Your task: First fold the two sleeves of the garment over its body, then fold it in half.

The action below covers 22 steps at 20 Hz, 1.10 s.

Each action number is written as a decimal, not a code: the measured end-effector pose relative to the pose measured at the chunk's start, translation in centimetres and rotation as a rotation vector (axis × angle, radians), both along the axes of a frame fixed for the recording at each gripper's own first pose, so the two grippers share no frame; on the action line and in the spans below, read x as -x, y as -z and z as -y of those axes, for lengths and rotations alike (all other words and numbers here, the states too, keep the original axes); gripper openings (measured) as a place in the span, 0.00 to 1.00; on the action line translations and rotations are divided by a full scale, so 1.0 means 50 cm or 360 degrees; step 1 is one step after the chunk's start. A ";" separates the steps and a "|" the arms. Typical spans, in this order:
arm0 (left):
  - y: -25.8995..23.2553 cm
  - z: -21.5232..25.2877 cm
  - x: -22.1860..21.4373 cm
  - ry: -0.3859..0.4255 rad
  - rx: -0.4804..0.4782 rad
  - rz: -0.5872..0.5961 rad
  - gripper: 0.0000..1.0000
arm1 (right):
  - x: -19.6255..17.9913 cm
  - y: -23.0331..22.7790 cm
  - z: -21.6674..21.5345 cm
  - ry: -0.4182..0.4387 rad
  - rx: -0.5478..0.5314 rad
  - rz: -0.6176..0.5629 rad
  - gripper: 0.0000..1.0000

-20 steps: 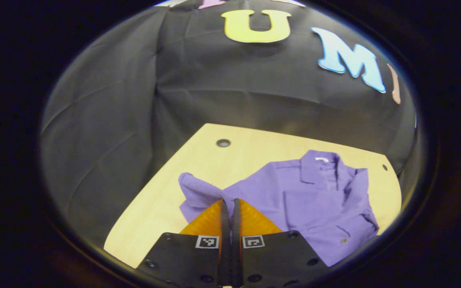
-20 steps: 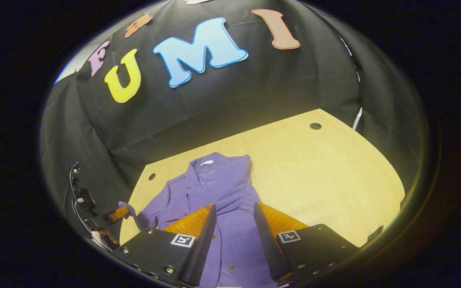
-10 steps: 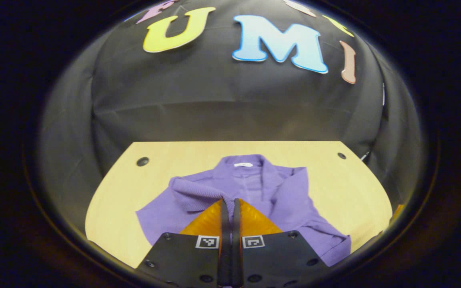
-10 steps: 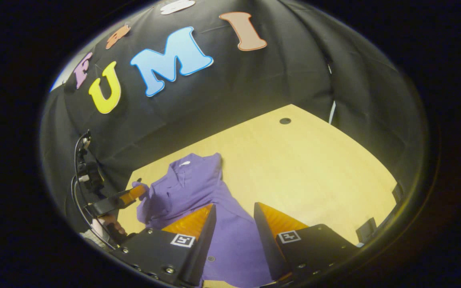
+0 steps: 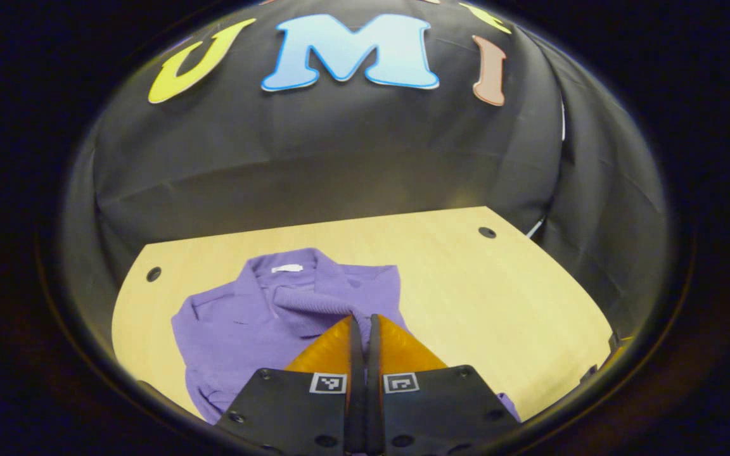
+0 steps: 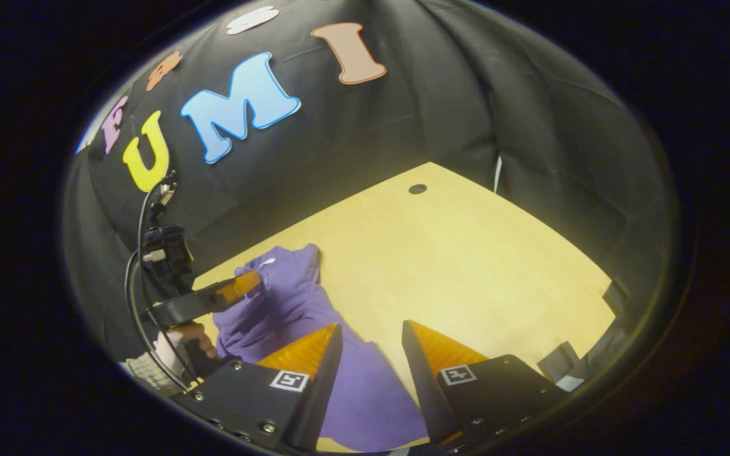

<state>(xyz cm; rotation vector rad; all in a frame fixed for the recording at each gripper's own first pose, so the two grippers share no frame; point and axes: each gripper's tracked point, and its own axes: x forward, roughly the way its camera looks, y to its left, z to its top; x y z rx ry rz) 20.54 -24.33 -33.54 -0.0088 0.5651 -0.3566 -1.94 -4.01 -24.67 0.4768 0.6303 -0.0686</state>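
Over the chest of the purple garment (image 5: 238, 316), the left gripper (image 5: 360, 320) has its 2 fingers (image 5: 330, 345) clenched on the ribbed cuff of a sleeve (image 5: 314, 303), which is lifted clear of the cloth below it and drawn across just below the collar (image 5: 286, 272). From the right gripper view that same left gripper (image 6: 238, 288) is seen side-on above the garment, a hand (image 6: 191, 342) behind it. The right gripper (image 6: 371, 329) hangs with its fingers (image 6: 305, 348) spread and grasping nothing, above the garment's lower part (image 6: 365, 399). The garment lies on the pale worktop (image 5: 504, 304).

Judging by this, the sleeve-folding step is in hand: this looks like the 2nd sleeve, though I cannot tell for certain. Next, the cuff needs lowering flat onto the body and letting go, before the fold in half.
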 end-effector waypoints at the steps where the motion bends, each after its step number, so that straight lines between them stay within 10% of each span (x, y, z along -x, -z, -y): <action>1: 0.011 0.015 -0.004 0.0014 -0.0015 -0.0008 0.07 | 0.002 0.001 0.008 0.0009 0.0000 -0.0002 0.60; 6: 0.072 0.046 -0.017 0.0096 -0.0048 -0.0117 0.08 | 0.000 0.007 0.019 0.0001 0.0005 -0.0020 0.60; 13: 0.048 0.011 0.006 0.0097 -0.0040 -0.0097 0.85 | -0.020 0.015 -0.021 -0.0107 0.0007 -0.0026 0.60; 22: 0.058 -0.175 0.167 -0.0005 -0.0081 -0.0131 0.85 | 0.005 0.068 -0.107 -0.0337 0.0028 -0.0095 0.60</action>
